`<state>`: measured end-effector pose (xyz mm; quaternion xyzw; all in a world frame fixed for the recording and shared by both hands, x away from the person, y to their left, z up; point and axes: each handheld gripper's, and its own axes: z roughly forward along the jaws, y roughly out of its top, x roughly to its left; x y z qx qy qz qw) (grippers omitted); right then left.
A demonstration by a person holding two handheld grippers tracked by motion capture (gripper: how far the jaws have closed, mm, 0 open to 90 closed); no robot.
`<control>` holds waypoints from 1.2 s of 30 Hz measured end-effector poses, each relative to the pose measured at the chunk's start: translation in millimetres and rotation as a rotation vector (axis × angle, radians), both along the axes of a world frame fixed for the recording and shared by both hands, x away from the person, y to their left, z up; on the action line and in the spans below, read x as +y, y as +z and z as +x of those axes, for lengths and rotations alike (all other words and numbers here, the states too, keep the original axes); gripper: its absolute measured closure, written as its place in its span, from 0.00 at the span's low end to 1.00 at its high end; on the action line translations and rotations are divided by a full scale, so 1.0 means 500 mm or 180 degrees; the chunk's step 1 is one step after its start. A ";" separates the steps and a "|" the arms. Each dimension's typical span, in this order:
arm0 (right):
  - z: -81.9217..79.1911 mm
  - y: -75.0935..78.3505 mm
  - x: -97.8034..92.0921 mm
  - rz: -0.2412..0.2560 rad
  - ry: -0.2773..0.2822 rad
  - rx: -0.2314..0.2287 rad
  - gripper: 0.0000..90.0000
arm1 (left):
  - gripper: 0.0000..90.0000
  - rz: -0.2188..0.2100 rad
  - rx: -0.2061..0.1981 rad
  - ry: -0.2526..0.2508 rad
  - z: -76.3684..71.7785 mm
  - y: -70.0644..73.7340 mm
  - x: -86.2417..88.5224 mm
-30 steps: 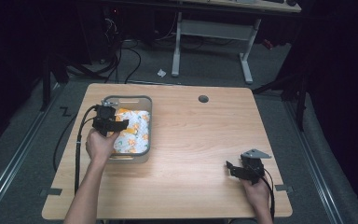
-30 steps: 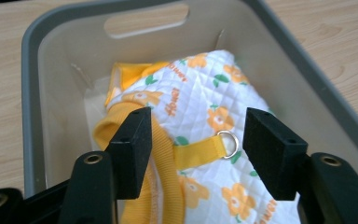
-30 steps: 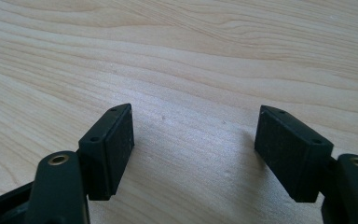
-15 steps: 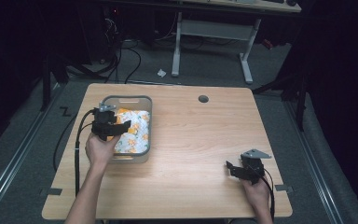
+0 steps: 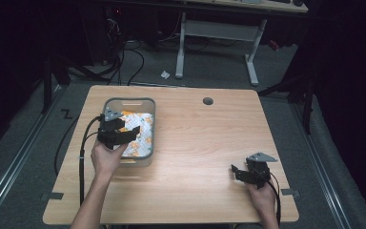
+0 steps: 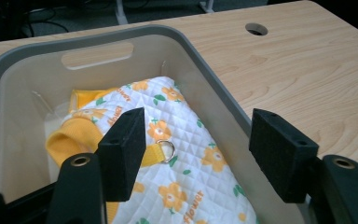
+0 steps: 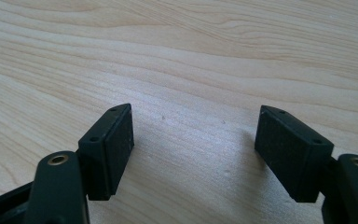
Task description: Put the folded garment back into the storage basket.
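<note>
One quilted garment (image 6: 186,154), lengthwise along the bin (image 6: 214,88).

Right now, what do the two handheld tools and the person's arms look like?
Both are black two-jaw devices. The left tool and right tool each carry a grey three-cornered plate on top and trail a black cable. Up close, the jaws end in flat, black rectangular foam-like pads on arms with brass-coloured rivets. The forearms are bare, no sleeves showing.
</note>
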<state>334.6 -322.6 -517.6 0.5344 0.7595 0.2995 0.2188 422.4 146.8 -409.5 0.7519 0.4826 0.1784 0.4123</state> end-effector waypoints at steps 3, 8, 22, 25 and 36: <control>0.000 0.000 0.000 0.0004 -0.0005 0.0004 0.31 | 0.40 -0.0028 -0.0028 -0.0018 -0.010 0.002 -0.002; 0.000 0.000 0.000 -0.0003 0.0003 -0.0002 0.31 | 0.40 -0.0058 -0.0053 -0.0054 -0.024 0.006 -0.009; 0.000 0.000 0.000 -0.0003 0.0003 -0.0003 0.31 | 0.39 -0.0188 -0.0133 -0.0159 -0.052 0.015 -0.025; 0.000 0.000 0.000 -0.0004 0.0004 -0.0004 0.31 | 0.39 -0.0203 -0.0143 -0.0172 -0.056 0.015 -0.028; 0.000 0.000 0.000 -0.0005 0.0005 -0.0004 0.31 | 0.39 -0.0247 -0.0104 -0.0240 -0.071 0.016 -0.041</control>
